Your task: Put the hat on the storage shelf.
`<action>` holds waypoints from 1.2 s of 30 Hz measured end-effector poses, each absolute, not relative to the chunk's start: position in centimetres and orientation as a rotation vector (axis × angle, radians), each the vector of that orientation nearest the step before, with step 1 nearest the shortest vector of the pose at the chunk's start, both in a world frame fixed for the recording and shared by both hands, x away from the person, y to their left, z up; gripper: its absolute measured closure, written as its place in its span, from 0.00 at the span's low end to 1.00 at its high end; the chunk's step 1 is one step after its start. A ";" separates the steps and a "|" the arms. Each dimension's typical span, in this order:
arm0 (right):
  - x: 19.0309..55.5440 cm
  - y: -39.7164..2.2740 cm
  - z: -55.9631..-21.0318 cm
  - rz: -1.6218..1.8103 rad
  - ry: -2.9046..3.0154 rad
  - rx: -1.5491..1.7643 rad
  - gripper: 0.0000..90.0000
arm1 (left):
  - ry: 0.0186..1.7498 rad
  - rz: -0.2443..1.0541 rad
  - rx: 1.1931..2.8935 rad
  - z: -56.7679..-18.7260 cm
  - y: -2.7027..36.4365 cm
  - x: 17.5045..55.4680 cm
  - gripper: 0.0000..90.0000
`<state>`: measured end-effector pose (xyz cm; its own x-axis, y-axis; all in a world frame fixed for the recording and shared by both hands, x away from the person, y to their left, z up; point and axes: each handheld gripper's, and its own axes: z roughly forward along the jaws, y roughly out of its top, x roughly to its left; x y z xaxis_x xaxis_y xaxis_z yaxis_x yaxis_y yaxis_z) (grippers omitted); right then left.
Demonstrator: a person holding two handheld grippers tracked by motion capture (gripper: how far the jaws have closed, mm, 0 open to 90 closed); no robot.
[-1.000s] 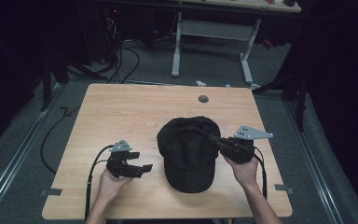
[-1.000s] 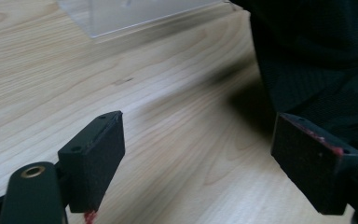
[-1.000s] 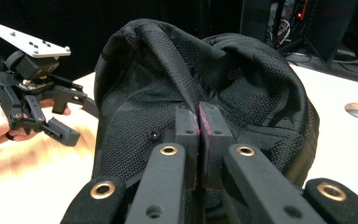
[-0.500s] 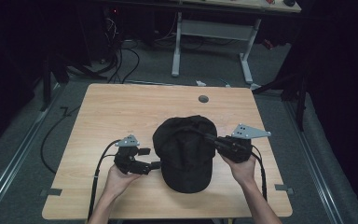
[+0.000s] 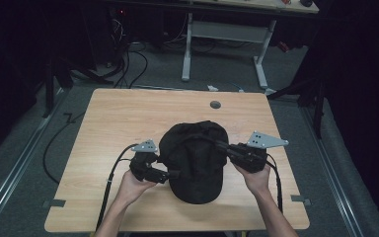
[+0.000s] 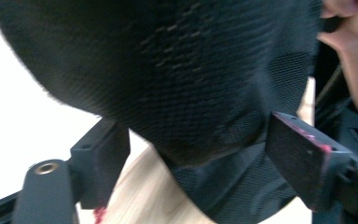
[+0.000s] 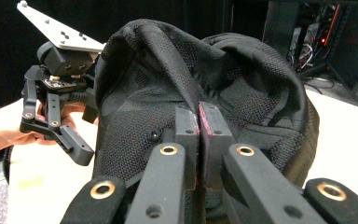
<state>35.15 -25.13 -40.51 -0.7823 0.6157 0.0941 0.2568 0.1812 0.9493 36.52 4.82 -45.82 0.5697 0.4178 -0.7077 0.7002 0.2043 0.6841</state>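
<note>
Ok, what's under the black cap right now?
The black cap lies on the wooden table, whose bare wood shows below its edge between the left gripper jaws. Anything beneath the crown is covered by the fabric.

The cap (image 5: 196, 158) sits on the desk (image 5: 118, 118), toward its near edge. The left gripper (image 5: 172, 174) is at the cap's left side, the right gripper (image 5: 219, 144) at its right. Behind the cap, a round grommet (image 5: 215, 104) near the desk's far edge.
</note>
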 end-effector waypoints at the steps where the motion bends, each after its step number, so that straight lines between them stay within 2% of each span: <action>1: 35.2 -25.1 -40.5 1.634 2.150 0.823 0.98 | 1.024 -0.262 1.419 -45.8 4.9 36.5 0.31; 7: 35.4 -24.9 -40.6 1.636 2.139 0.808 0.98 | 1.024 -0.299 1.441 -45.9 5.1 36.5 0.43; 14: 35.8 -24.5 -40.4 1.597 2.136 0.786 0.97 | 1.016 -0.309 1.458 -45.8 5.4 36.4 0.51; 17: 36.0 -24.5 -40.1 1.580 2.127 0.780 0.97 | 0.985 -0.330 1.435 -45.2 5.8 36.0 0.60; 21: 36.3 -24.9 -40.0 1.567 2.116 0.789 0.97 | 0.950 -0.359 1.416 -44.8 6.0 35.6 0.67; 36: 37.0 -24.9 -40.5 1.572 2.113 0.799 0.95 | 0.893 -0.326 1.422 -44.1 6.2 34.7 0.76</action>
